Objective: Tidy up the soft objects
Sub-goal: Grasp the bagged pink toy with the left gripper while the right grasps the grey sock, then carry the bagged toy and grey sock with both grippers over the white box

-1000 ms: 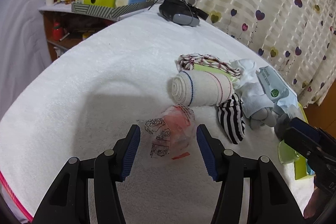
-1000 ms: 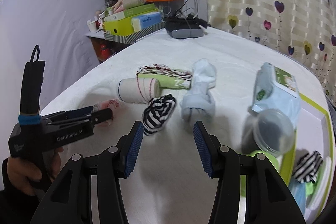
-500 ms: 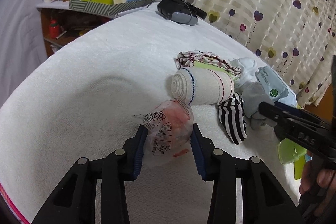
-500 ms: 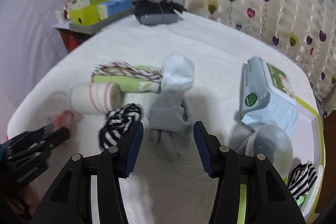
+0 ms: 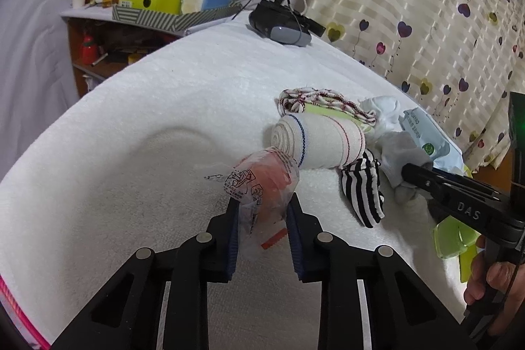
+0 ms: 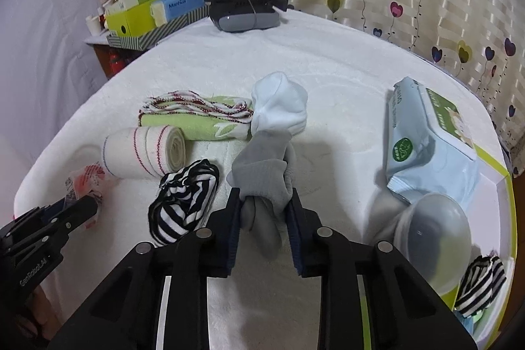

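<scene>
Left wrist view: the left gripper (image 5: 262, 209) is closing its jaws on a crinkled clear plastic packet with pink contents (image 5: 262, 177), and both blue pads already press into the wrapper's sides. Just ahead of the fingertips, touching the packet's far end, lies a rolled cream bandage with thin blue and red lines (image 5: 320, 143). Ahead and to the right of it sits a black-and-white striped sock (image 5: 362, 192) on the white towel-covered table (image 5: 147, 127). Farther right, the right gripper (image 5: 408, 177) reaches in from the side, its tip at a grey sock (image 5: 398, 153).

Right wrist view: the right gripper (image 6: 264, 205) is closing its jaws on the grey sock (image 6: 262, 173), which bunches between the pads. A white sock (image 6: 279, 105) lies directly ahead, touching it. To the left are the striped sock (image 6: 183, 199), the bandage roll (image 6: 144, 151) and the left gripper (image 6: 88, 207) at the packet (image 6: 87, 177). Ahead and to the right stands a pale blue wet-wipes pack (image 6: 423, 143).
</scene>
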Demonstrator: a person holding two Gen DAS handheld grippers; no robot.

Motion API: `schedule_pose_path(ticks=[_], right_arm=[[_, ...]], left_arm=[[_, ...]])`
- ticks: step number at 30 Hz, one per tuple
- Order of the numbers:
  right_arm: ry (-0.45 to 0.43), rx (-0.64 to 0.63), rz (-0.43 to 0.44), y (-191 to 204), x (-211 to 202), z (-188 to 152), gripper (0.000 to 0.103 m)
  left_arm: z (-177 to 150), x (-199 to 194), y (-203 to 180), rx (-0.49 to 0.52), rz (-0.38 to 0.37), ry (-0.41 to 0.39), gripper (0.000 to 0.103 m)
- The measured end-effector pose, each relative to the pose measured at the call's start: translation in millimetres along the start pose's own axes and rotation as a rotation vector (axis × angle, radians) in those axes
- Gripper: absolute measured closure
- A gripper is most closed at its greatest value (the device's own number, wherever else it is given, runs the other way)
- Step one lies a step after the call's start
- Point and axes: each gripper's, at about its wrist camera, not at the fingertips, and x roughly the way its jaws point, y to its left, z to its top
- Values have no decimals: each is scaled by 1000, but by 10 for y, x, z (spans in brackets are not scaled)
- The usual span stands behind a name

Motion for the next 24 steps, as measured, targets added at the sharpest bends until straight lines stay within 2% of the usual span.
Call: schedule_pose_path(ticks=[14,24], right_arm=[[-125,-2,128,-15,-631,-202,77],[-187,15,146,-145,-1014,-416,77]], left_arm=[[-32,-416,-213,34,-26,-79,79],[-85,-655,-537,88,-75,-113,79]])
